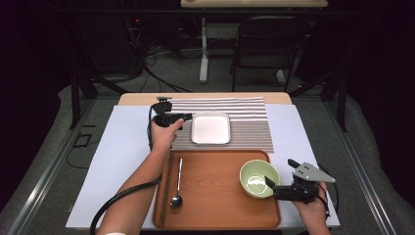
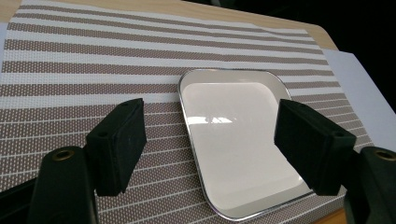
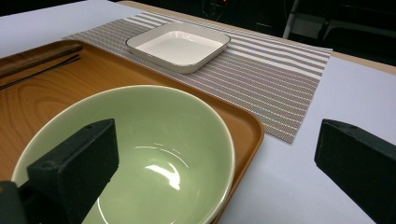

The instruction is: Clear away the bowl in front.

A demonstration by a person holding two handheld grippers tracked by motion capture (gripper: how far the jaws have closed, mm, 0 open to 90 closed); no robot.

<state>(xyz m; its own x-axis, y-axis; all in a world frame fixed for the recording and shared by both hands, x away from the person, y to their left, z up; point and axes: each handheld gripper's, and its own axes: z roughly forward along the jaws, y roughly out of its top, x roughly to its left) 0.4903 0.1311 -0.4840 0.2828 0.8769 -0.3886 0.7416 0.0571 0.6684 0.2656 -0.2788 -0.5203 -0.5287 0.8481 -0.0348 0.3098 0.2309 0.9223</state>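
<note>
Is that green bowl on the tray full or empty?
Empty. The green bowl sits upright on the wooden tray, and the right gripper view shows its bare glazed bottom with only light glinting off it, no food or liquid.

- In the left gripper view, the right jaw covers the near right corner of the white square dish.
- In the right gripper view, the green bowl runs off the bottom edge; the left jaw hides part of its near rim.
- The chopsticks are cut off at the left edge.
- In the high view, the person's left hand hides much of the left gripper.
</note>
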